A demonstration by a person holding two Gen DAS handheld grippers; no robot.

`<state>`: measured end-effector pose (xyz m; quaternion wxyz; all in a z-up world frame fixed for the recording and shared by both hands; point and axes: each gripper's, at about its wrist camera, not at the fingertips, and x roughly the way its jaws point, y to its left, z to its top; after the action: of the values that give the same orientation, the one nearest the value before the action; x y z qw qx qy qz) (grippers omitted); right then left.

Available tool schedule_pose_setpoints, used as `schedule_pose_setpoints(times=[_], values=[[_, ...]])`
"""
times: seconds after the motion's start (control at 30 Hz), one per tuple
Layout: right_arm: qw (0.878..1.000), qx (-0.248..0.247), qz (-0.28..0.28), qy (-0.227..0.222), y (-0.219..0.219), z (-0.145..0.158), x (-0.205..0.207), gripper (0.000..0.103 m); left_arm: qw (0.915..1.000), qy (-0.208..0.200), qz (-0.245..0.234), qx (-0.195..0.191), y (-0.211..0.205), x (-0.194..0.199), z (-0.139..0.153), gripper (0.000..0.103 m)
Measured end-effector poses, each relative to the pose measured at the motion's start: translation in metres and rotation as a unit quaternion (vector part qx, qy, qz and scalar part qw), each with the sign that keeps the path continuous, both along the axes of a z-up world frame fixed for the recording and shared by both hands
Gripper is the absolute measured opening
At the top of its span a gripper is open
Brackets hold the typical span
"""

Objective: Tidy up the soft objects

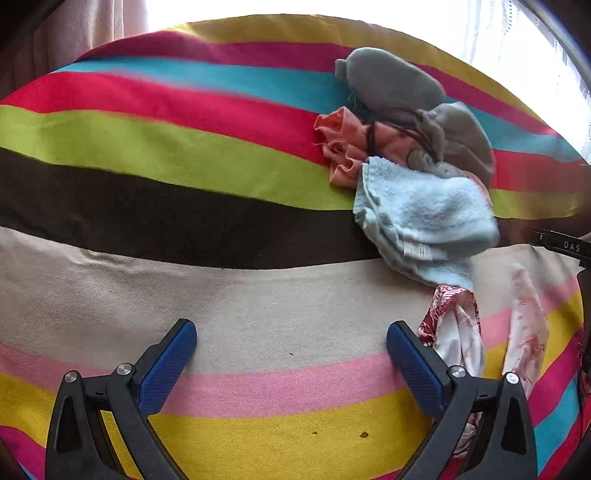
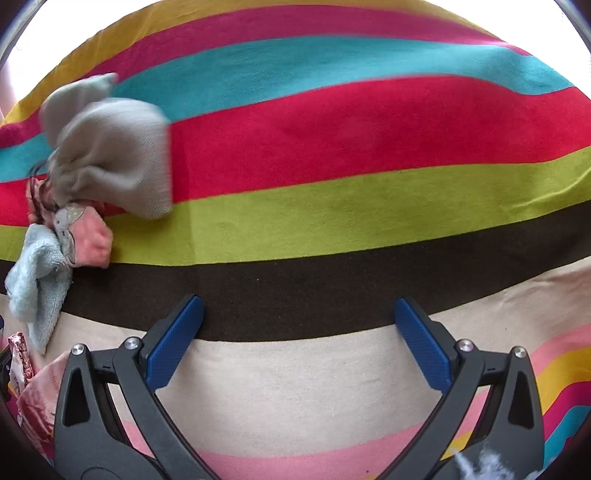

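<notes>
- While both tongs hover over the striped cloth point(image 1: 184, 155), each stands spread wide with nothing between the blue pads: left tongs point(image 1: 291, 336), right tongs point(image 2: 299, 314).
- Surface under the cloth: cannot tell whether bed or tabletop; it bulges and falls away at the far edge, where bright window light washes out detail.
- Soft objects sit in one loose pile to the right in the left view: a grey pouch point(image 1: 388, 79) farthest back, a second grey piece point(image 1: 461, 136) touching it, a peach cloth point(image 1: 343, 144) beside them, and a light blue towel point(image 1: 424, 214) overlapping the peach cloth's near edge.
- A red-and-white patterned fabric point(image 1: 458, 325) lies nearest, just beside the left tongs' right finger, partly hidden behind it.
- Open room: the whole left half of the cloth in the left view is bare; in the right view the centre and right are bare out to the far edge.
- Right view only: the pile sits at the left margin, with the grey piece point(image 2: 110, 155) blurred, the peach cloth point(image 2: 94, 240) and towel point(image 2: 37, 280) below it, and a white fluffy scrap point(image 2: 487, 465) at the bottom right.
- Left view only: a curtain point(image 1: 92, 26) at top left, and a dark object lettered "DAS" point(image 1: 565, 245) at the right margin.
</notes>
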<state>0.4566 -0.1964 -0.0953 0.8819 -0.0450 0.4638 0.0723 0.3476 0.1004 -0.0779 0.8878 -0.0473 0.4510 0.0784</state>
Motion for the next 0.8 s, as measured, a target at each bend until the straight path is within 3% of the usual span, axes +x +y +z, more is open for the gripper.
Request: schedule_pose_setpoints(times=[0.8], values=[[1.0, 0.0, 0.0, 0.0, 0.0009, 0.0003, -0.0016, 0.103, 1.0, 0.0, 0.0, 0.0, 0.0012, -0.0007, -0.0015, 0.103]])
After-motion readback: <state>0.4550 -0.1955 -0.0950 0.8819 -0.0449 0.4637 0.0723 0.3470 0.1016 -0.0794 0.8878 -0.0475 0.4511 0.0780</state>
